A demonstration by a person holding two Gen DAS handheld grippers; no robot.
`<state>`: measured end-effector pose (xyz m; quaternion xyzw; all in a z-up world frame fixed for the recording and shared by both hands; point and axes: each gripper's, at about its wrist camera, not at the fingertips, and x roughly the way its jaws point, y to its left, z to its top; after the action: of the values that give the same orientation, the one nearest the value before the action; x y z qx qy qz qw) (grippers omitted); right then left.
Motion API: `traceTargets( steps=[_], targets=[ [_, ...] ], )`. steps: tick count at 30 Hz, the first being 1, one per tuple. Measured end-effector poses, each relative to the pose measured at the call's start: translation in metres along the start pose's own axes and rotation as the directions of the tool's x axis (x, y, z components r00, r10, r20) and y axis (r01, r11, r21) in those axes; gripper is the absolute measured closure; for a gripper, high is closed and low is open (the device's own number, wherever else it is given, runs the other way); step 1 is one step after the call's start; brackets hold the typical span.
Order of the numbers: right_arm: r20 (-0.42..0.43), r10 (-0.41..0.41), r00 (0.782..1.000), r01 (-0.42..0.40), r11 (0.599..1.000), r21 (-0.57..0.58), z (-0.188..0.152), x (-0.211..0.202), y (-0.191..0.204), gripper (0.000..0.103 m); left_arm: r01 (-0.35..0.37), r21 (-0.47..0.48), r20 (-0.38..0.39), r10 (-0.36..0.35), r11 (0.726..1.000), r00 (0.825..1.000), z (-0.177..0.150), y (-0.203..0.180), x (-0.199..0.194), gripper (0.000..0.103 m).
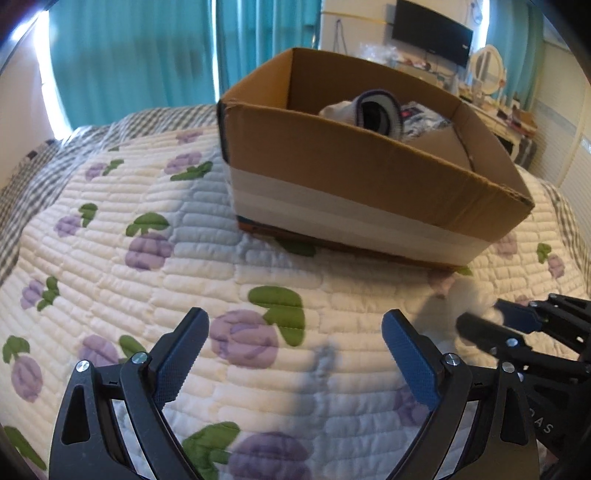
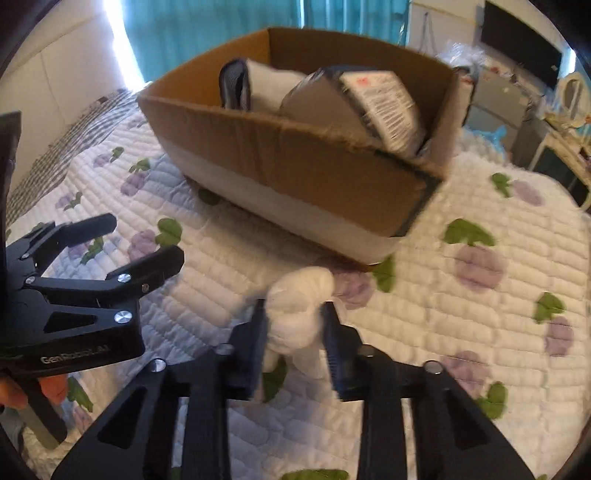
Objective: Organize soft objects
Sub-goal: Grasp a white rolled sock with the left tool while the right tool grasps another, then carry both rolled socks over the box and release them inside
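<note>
A cardboard box stands on the quilted bed; it also shows in the right wrist view. Inside it lie a rolled white sock with a dark cuff, seen in the right wrist view, and a grey wrapped packet. My right gripper is shut on a white rolled sock, held just above the quilt in front of the box. In the left wrist view the right gripper sits at the right with the blurred white sock. My left gripper is open and empty over the quilt; it also shows in the right wrist view.
The bed has a white quilt with purple flowers and a grey checked blanket at the far edge. Teal curtains hang behind. A dresser with mirror and a wall television stand at the right.
</note>
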<state>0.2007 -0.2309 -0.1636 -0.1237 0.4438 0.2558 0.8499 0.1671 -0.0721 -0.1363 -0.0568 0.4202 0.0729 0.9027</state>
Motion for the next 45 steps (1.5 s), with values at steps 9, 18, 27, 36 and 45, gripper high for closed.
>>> traceTargets(
  steps=[9, 18, 27, 36, 45],
  targets=[
    [0.098, -0.090, 0.991, 0.081, 0.992, 0.093, -0.011, -0.047, -0.012, 0.083, 0.101, 0.045, -0.012, -0.101, 0.994, 0.995, -0.006, -0.033, -0.017, 0.010],
    [0.068, -0.136, 0.988, 0.121, 0.974, 0.191, -0.020, -0.048, -0.037, 0.083, 0.178, 0.114, -0.127, -0.164, 0.977, 0.978, -0.026, -0.069, 0.010, 0.035],
    [0.047, -0.142, 0.989, 0.132, 0.976, 0.171, -0.022, -0.042, -0.033, 0.083, 0.204, 0.184, -0.136, -0.180, 0.961, 0.974, -0.034, -0.084, 0.018, 0.072],
    [0.073, -0.128, 0.989, 0.116, 0.982, 0.151, -0.027, -0.058, -0.017, 0.083, 0.214, 0.222, -0.118, -0.192, 0.951, 0.974, -0.033, -0.064, -0.011, 0.073],
    [0.147, -0.145, 0.978, 0.130, 0.985, 0.111, -0.019, -0.112, 0.026, 0.083, 0.222, 0.216, -0.009, -0.225, 0.951, 0.974, -0.015, -0.034, -0.077, 0.073]
  ],
)
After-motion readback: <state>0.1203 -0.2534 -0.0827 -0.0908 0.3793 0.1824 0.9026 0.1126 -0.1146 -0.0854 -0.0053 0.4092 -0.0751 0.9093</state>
